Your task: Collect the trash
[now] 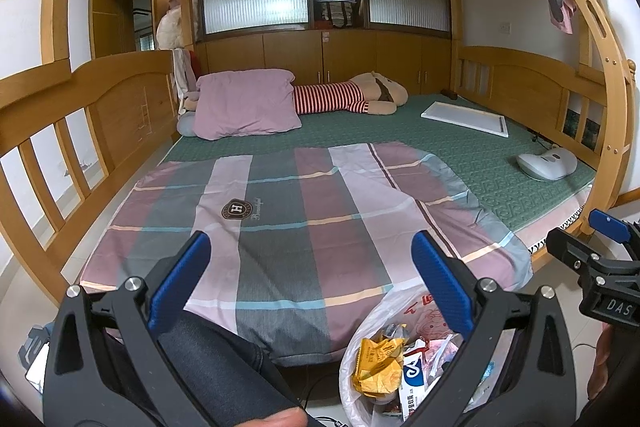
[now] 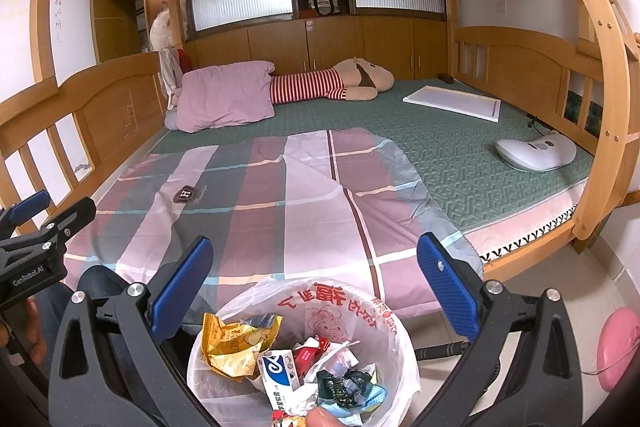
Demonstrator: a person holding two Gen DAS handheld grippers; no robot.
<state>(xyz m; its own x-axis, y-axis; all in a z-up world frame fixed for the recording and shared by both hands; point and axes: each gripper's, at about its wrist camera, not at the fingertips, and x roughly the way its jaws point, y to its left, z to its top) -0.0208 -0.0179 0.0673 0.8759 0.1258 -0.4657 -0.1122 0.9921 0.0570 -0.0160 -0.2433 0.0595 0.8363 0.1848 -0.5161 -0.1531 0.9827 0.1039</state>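
Right wrist view: your lined trash bin sits lower centre, holding wrappers.
Right gripper released, jaws spread above it; left gripper likewise released over the plaid quilt.

Pink-grey plaid quilt, green patterned mattress.

A round bin with a white bag in it stands on the floor, right by the bed's edge. It holds a crinkly yellow wrapper, a blue and white box and other scrunched-up trash.
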